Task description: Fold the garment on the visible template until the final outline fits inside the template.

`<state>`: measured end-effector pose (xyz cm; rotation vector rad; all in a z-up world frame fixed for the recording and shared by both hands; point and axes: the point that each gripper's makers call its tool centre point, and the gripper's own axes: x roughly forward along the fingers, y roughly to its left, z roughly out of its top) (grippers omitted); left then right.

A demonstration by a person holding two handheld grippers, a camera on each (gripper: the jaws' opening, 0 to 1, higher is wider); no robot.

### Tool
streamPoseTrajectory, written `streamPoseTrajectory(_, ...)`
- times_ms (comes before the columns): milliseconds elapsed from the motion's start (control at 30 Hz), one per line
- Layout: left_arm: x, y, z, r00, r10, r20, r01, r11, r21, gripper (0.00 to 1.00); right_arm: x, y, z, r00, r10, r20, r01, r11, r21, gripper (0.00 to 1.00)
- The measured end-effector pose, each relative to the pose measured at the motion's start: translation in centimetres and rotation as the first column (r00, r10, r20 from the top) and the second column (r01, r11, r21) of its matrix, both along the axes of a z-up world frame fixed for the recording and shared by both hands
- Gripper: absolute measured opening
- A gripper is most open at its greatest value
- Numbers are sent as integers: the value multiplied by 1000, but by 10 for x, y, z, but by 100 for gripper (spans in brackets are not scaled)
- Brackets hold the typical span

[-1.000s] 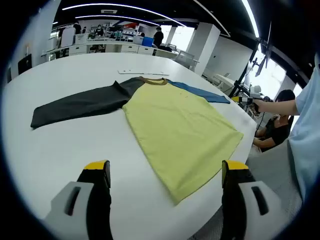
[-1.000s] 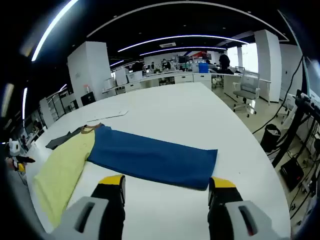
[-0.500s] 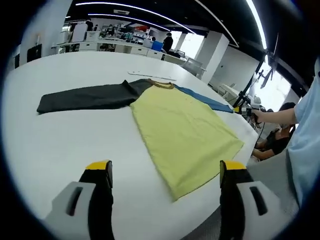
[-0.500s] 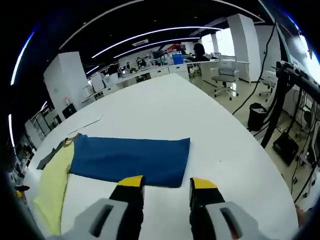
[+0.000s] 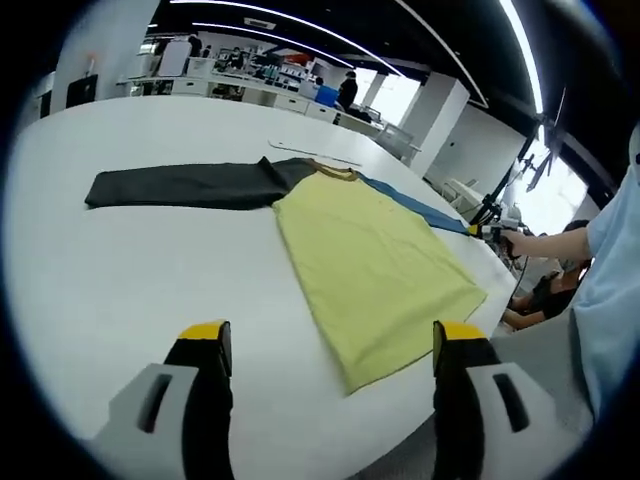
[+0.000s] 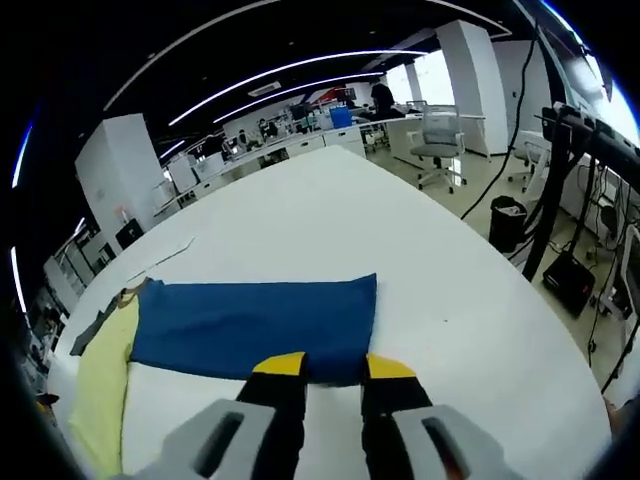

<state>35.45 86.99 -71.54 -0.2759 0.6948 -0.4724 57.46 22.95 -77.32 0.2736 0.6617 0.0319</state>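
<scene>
The left gripper view looks from the near edge of the white tabletop [image 5: 120,290] across the whole shirt [image 5: 375,265]. The right gripper view sits low, close to the blue sleeve [image 6: 250,325]. Both views share the shirt and tabletop.

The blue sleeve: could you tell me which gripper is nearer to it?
Right. The right gripper sits at the blue sleeve near edge, jaws nearly closed. The left gripper hangs over bare table, near the shirt's yellow hem.
</scene>
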Motion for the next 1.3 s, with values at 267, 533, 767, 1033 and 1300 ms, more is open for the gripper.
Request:
streamPoseTrajectory(267,-1,-3,-4,1000,-9,-7,9,1000,-3,77,-4,-1,6,1000,-1,-6,1,999,-51,0)
streamPoseTrajectory(533,0,-6,2,1000,-21,14,22,1000,-12,75,-4,14,23,997,66,27,-63,993,-98,0)
streamPoseTrajectory(767,2,-9,3,998,-43,35,43,999,-8,74,5,55,45,983,173,63,-165,980,-109,0)
streamPoseTrajectory(1033,1,-14,3,996,-66,55,67,998,-2,74,23,130,67,948,295,119,-290,955,-62,0)
streamPoseTrajectory(1300,4,-13,7,994,-63,86,63,998,-2,73,35,207,77,909,388,152,-391,920,-12,0)
